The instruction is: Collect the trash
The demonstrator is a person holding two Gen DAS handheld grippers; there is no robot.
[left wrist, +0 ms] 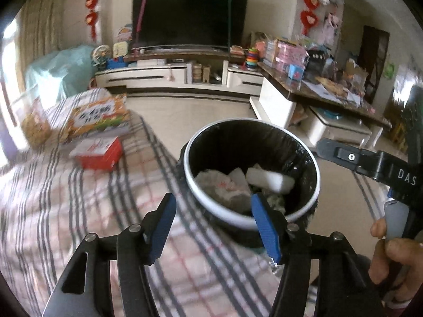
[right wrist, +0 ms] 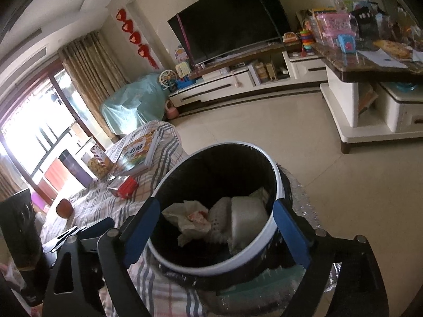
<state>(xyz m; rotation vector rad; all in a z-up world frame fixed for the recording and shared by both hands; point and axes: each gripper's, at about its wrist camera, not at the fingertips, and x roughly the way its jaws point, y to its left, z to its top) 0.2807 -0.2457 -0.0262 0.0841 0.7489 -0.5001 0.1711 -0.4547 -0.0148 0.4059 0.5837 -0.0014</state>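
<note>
2 claws hang spread over the trash bin [left wrist: 251,219], neither pinching anything. Left claw [left wrist: 214,227] straddles the bin's near rim and the plaid bed cover [left wrist: 79,198]; right claw [right wrist: 219,232] frames the bin's mouth. Inside the black liner lie crumpled paper [right wrist: 190,216] and a white foam block [left wrist: 269,179] (partly overlapping). Bin stands just beside the bed.

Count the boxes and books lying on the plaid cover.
2: an orange book at the far end, and a red box nearer the bin. Others may be hidden.
</note>
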